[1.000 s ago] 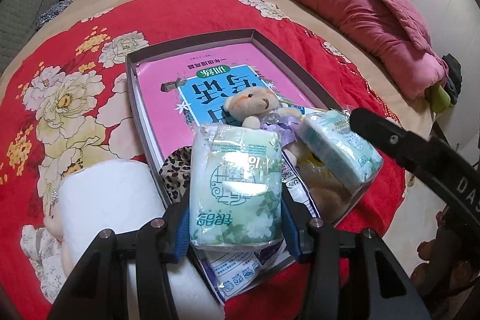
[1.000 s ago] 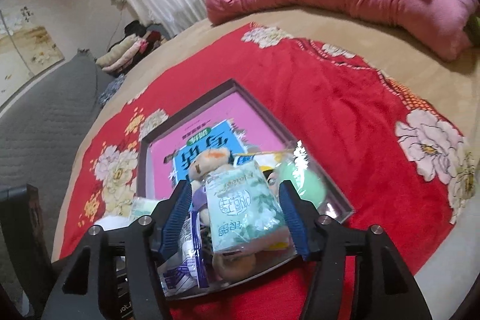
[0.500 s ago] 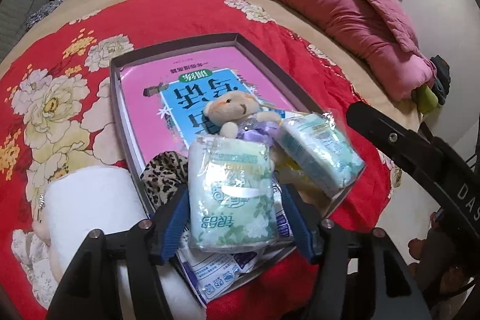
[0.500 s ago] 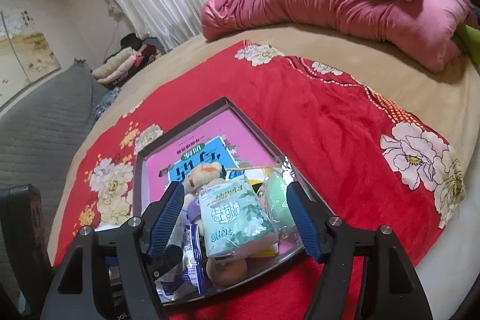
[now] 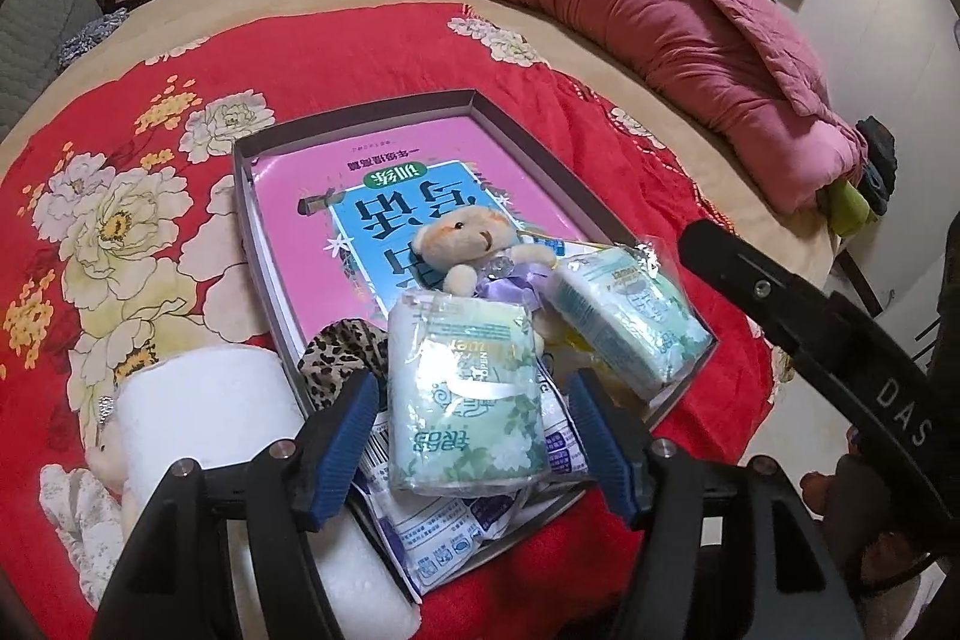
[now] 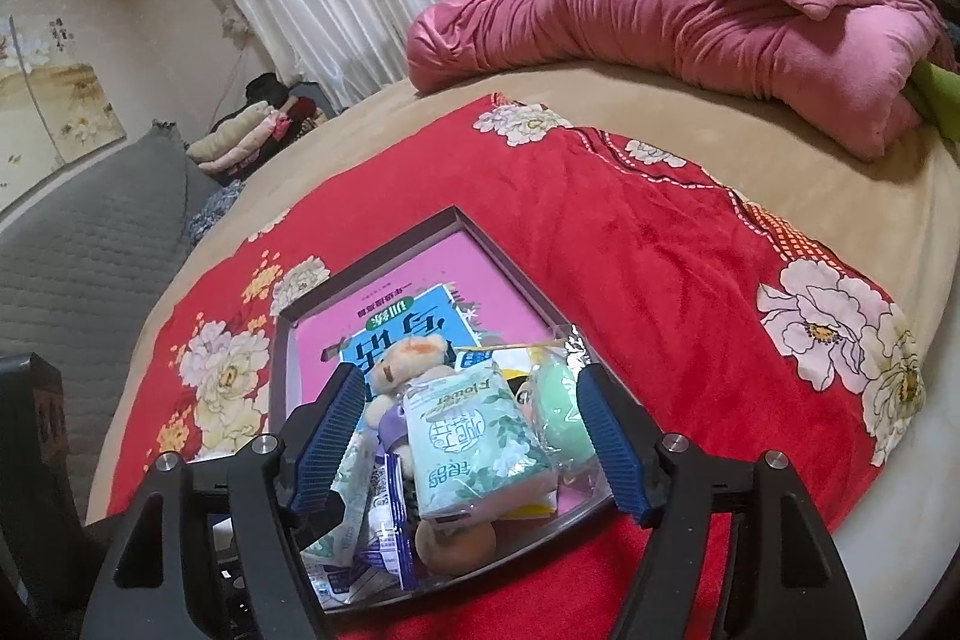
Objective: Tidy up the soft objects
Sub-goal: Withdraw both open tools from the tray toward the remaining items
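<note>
A shallow grey tray [image 5: 528, 142] lies on a red flowered blanket [image 5: 372, 58] and holds a pink book [image 5: 384, 196], a small teddy bear [image 5: 474, 244], a leopard scrunchie [image 5: 336, 352] and two green tissue packs. My left gripper [image 5: 474, 436] is open, its blue pads either side of one tissue pack [image 5: 462, 394] resting in the tray. My right gripper [image 6: 474, 442] is open around the other tissue pack [image 6: 474, 448], which lies on the pile; that pack also shows in the left wrist view [image 5: 630, 322].
A white tissue roll [image 5: 204, 418] and a small doll [image 5: 78, 496] lie on the blanket left of the tray. A pink quilt [image 5: 636, 10] is bunched at the far side of the bed. Folded clothes [image 6: 240, 136] sit beyond the bed.
Both grippers opened, let go of their tissue packs into the tray and drew back and up. The packs now rest on the pile.
</note>
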Tool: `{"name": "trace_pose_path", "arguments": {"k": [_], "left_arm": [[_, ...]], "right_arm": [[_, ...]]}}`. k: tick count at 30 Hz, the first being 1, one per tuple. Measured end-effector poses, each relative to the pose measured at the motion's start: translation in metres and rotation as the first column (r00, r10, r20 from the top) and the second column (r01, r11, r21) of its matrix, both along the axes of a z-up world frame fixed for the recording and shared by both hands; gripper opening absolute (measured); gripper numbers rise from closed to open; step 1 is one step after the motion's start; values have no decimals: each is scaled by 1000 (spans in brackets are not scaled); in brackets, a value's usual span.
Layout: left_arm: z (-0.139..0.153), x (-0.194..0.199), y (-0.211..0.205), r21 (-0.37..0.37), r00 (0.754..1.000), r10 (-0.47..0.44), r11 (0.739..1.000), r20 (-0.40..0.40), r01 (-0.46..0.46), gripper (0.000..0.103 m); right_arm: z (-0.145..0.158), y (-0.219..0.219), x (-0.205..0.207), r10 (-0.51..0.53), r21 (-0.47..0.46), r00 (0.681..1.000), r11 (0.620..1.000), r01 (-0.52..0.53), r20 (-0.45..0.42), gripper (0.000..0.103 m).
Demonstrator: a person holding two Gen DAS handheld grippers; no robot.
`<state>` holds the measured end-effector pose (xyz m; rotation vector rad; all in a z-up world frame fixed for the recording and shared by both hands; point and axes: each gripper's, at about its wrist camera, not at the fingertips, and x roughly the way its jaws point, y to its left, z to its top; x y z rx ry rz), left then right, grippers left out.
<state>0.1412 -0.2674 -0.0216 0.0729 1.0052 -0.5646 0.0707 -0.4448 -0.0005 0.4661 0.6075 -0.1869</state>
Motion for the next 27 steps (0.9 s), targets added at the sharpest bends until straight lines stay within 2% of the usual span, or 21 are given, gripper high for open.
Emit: {"name": "trace_pose_path", "arguments": {"k": [7,12,18,20,24,27], "left_arm": [[11,-9,1,-20,999,-12,1000,38,13,66],[20,-12,9,-37,998,10,999,65,-7,66],[29,-21,24,-58,995,29,998,91,-23,66],[31,-24,29,-59,995,37,998,94,-31,66],[35,-30,40,-71,994,44,997,96,-37,66],[39,-35,48,-70,994,42,997,105,-35,66]], "right_arm": [[3,-8,-8,-17,35,998,999,15,57,77],[14,-12,-20,-42,29,990,999,39,133,78],[37,-5,-36,-71,-77,976,993,89,204,78],[42,-1,-36,-59,-103,979,991,80,196,78],[50,8,-39,-23,-98,982,994,42,188,78],[66,27,-47,-39,-246,982,966,85,187,78]]}}
